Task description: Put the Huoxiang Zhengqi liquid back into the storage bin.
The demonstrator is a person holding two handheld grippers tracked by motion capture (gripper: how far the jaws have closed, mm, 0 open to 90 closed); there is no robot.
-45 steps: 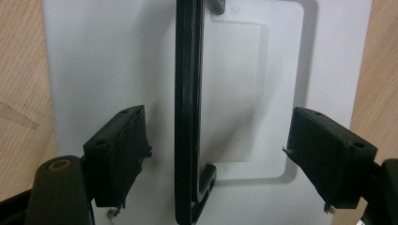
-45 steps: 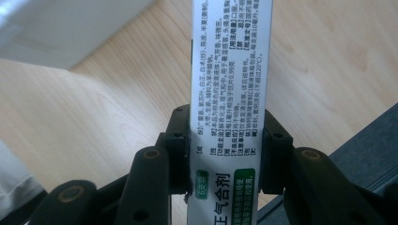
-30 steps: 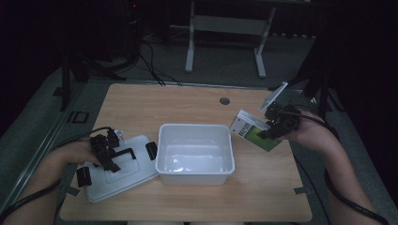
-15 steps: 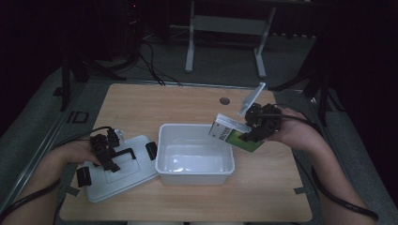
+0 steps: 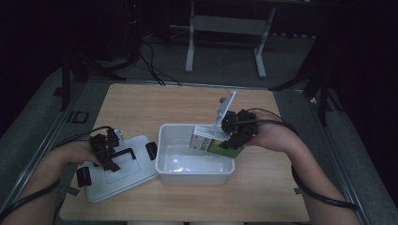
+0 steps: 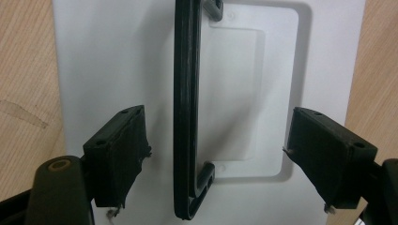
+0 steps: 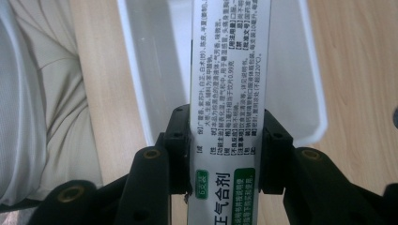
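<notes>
Wooden table [image 5: 141,108], dim room. White plastic bin [image 5: 174,164] sits open near the middle of it, nothing visible on its floor. White lid [image 5: 133,176] lies flat on the table, just left of the bin, black handle [image 6: 185,93] on top. Right gripper [image 5: 232,136] pinches a white-and-green medicine box [image 5: 209,144], jaws pressed on both narrow sides; box is held tilted above the bin's right part, over the rim. Left gripper [image 5: 105,150] hangs over the lid, jaws spread, handle between them, pads not touching it.
</notes>
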